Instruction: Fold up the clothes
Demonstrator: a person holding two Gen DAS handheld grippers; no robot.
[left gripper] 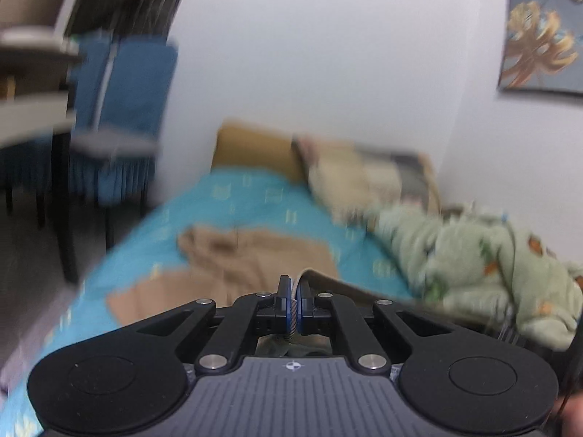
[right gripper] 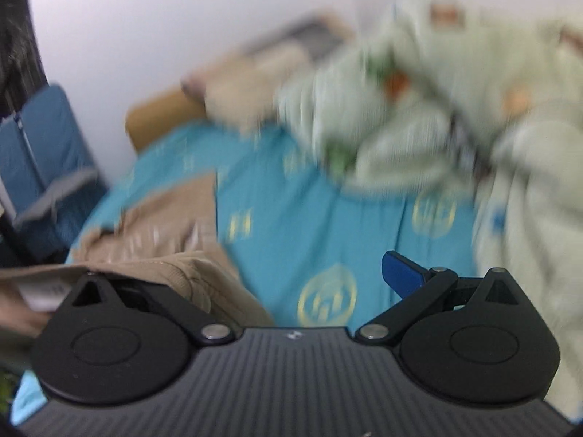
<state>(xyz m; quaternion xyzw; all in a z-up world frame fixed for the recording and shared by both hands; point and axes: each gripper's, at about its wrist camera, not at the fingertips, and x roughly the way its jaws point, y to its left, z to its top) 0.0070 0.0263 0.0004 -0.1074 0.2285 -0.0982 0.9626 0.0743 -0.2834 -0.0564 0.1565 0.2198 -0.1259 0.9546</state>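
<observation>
A tan garment (left gripper: 247,255) lies crumpled on the teal bed sheet (left gripper: 255,196). My left gripper (left gripper: 294,284) is shut on a braided cord and a lifted tan edge of that garment, which runs off to the right from the pads. In the right wrist view the tan garment (right gripper: 171,218) reaches over the left side of my right gripper (right gripper: 262,284) and hides that finger. The right finger's blue pad (right gripper: 400,273) stands far out to the side, so the jaws are open. Both views are blurred.
A pale green patterned blanket (left gripper: 473,255) is heaped on the bed's right side and fills the upper right of the right wrist view (right gripper: 419,109). A beige pillow (left gripper: 364,174) lies at the bed's head by the white wall. Blue chairs (left gripper: 120,109) stand left of the bed.
</observation>
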